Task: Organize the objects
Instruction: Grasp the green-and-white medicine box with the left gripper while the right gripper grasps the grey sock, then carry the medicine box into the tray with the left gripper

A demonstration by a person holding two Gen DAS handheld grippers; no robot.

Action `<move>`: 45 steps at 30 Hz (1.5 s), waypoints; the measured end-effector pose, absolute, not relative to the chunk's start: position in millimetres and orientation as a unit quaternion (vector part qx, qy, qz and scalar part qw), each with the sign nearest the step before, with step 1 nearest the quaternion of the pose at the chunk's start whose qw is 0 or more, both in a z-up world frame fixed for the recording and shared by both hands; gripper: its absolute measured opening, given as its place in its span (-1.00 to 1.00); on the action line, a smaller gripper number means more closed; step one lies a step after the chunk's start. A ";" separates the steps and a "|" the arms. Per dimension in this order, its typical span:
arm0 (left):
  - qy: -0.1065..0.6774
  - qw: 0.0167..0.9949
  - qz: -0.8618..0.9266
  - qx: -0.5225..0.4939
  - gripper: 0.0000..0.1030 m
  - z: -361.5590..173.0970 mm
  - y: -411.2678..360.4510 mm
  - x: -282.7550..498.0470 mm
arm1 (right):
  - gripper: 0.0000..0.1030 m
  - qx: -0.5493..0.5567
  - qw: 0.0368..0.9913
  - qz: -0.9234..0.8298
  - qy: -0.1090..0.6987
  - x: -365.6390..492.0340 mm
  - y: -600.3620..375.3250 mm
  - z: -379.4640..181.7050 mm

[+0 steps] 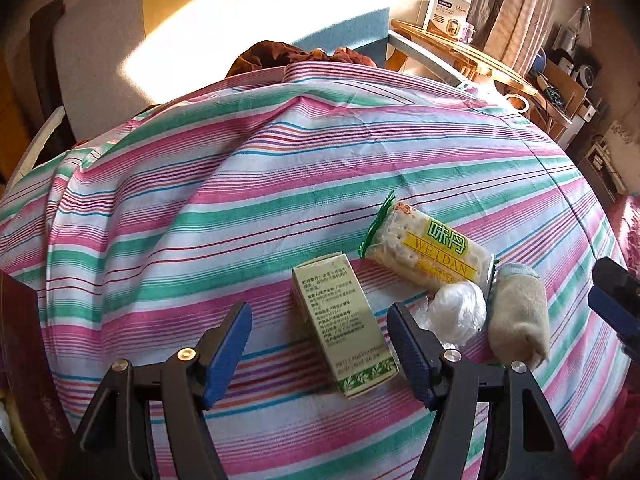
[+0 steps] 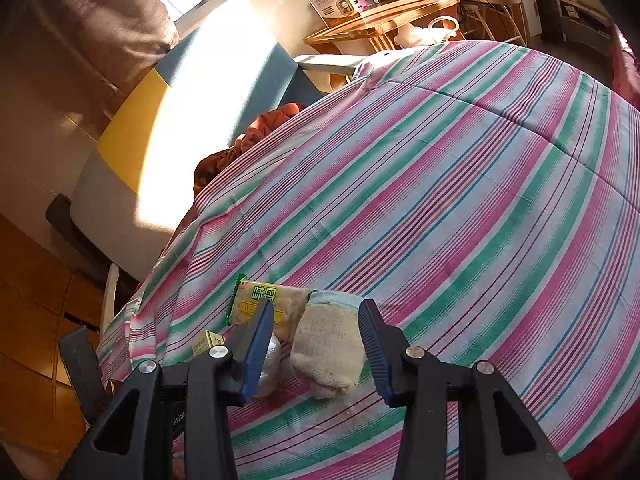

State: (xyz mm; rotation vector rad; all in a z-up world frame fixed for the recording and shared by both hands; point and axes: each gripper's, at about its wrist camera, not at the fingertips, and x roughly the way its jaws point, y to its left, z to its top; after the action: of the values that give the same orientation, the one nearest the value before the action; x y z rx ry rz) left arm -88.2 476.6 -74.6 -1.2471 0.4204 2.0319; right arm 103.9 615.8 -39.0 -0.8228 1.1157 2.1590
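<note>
Four small items lie close together on the striped quilt (image 1: 280,184). A pale green box (image 1: 340,328) lies flat under my left gripper (image 1: 319,309), nearer the right finger; the jaws stand wide and nothing presses on it. Beyond it are a Weidan cracker packet (image 1: 432,248), a wad of clear plastic (image 1: 456,312) and a rolled beige sock (image 1: 516,312). One finger of my right gripper (image 1: 608,300) shows at the right edge, apart from the sock. In the right wrist view, the sock (image 2: 326,348) lies beneath my right gripper (image 2: 317,305), whose pads stand clear of it.
A brown garment (image 1: 276,54) lies at the quilt's far edge. Behind it stand a wooden side table (image 2: 380,20) bearing a white carton (image 2: 332,0), and cluttered shelves (image 1: 568,80). A dark red flat thing (image 1: 20,352) sits at the near left. Wooden floor (image 2: 36,320) lies left of the bed.
</note>
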 end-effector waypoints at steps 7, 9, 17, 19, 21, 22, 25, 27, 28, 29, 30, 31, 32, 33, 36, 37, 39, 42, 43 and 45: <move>0.149 0.364 0.789 -0.472 -0.42 -87.9 461.8 -88.5 | -0.12 -0.320 0.291 0.797 0.422 102.9 620.6 -47.2; 0.151 0.366 0.791 -0.466 -0.42 -88.1 451.5 -81.9 | -0.12 -0.324 0.295 0.796 0.418 102.3 620.7 -48.6; 0.168 0.368 0.796 -0.449 -0.42 -88.6 402.2 -36.2 | -0.12 -0.357 0.303 0.783 0.410 93.6 624.3 -63.8; 0.174 0.375 0.797 -0.441 -0.42 -88.4 389.9 -22.4 | -0.12 -0.362 0.298 0.782 0.410 90.1 624.1 -66.8; 0.180 0.383 0.798 -0.429 -0.42 -89.3 378.1 -9.9 | -0.12 -0.370 0.287 0.784 0.407 84.6 622.7 -69.6; 0.181 0.387 0.800 -0.422 -0.42 -89.9 374.3 -5.0 | -0.12 -0.374 0.287 0.783 0.404 82.4 621.6 -71.1; 0.191 0.397 0.805 -0.397 -0.41 -92.6 369.2 3.6 | -0.11 -0.389 0.285 0.783 0.392 73.6 619.3 -76.4; 0.191 0.402 0.806 -0.390 -0.41 -94.0 367.6 4.7 | -0.03 -0.394 0.289 0.785 0.380 68.5 617.8 -78.2; 0.191 0.403 0.807 -0.387 -0.41 -94.7 368.3 4.5 | -0.03 -0.395 0.290 0.787 0.375 66.6 617.1 -78.4; 0.191 0.404 0.807 -0.385 -0.41 -95.1 368.9 4.6 | -0.02 -0.397 0.292 0.788 0.369 65.3 616.5 -78.7; 0.192 0.403 0.808 -0.384 -0.41 -95.2 368.9 5.1 | -0.02 -0.399 0.293 0.789 0.365 64.5 616.1 -78.9; 0.192 0.403 0.809 -0.383 -0.41 -95.5 369.3 5.2 | -0.01 -0.400 0.294 0.789 0.363 64.6 616.1 -79.0; 0.192 0.403 0.809 -0.383 -0.41 -95.7 369.8 5.1 | -0.01 -0.400 0.296 0.788 0.362 65.2 616.6 -78.9; 0.191 0.403 0.809 -0.382 -0.41 -95.6 370.2 5.0 | -0.01 -0.399 0.298 0.787 0.364 66.5 617.4 -78.2; 0.189 0.403 0.811 -0.380 -0.40 -96.5 370.2 5.2 | 0.00 -0.398 0.302 0.788 0.360 68.1 619.7 -76.5; 0.190 0.402 0.812 -0.378 -0.40 -96.8 370.1 5.8 | 0.00 -0.402 0.295 0.786 0.365 66.8 620.0 -78.3; 0.191 0.402 0.814 -0.374 -0.40 -97.7 370.5 6.6 | 0.02 -0.406 0.295 0.786 0.361 64.3 619.3 -79.1; 0.191 0.402 0.815 -0.372 -0.40 -98.6 370.9 6.2 | 0.12 -0.412 0.290 0.783 0.363 63.1 620.5 -82.7; 0.191 0.402 0.815 -0.371 -0.40 -99.0 371.4 6.4 | 0.14 -0.415 0.283 0.781 0.372 62.4 621.9 -85.6; 0.192 0.401 0.816 -0.369 -0.40 -99.1 371.1 7.3 | 0.15 -0.414 0.281 0.777 0.381 62.4 623.2 -87.8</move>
State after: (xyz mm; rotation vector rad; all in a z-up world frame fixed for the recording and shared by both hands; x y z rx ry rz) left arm 7.3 371.1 -99.1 -0.9328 0.4842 2.0636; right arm 62.4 623.2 -87.8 -1.1102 1.0215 2.0829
